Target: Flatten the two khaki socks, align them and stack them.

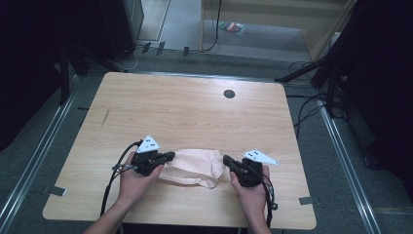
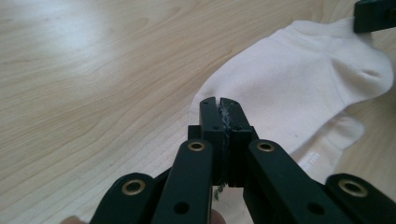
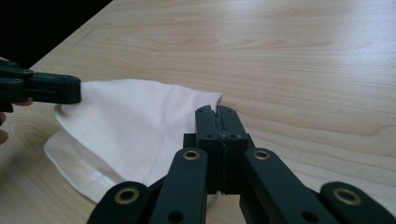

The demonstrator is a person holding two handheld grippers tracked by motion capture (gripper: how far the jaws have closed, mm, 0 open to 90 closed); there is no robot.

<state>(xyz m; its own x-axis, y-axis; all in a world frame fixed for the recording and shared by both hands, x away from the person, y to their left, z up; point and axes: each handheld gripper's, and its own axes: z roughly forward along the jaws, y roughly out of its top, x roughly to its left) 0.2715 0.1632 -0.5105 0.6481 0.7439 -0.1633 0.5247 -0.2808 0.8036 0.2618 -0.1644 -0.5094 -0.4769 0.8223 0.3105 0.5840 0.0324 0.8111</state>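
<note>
Both black two-jaw tools pinch opposite ends of one pale cream cotton sock (image 1: 192, 167) on the light wooden desk (image 1: 195, 112): left tool (image 1: 169, 156), right tool (image 1: 226, 160).

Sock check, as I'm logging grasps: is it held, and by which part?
Yes: left gripper pinches one edge of the sock, right gripper the opposite edge.

We cannot tell whether either closed pair of black jaws actually pinches the pale white cotton sock (image 1: 191, 167), since the gripper bodies cover its edges. The small colourful object (image 1: 232, 27) on the grey floor beyond the table is too small to identify.
</note>
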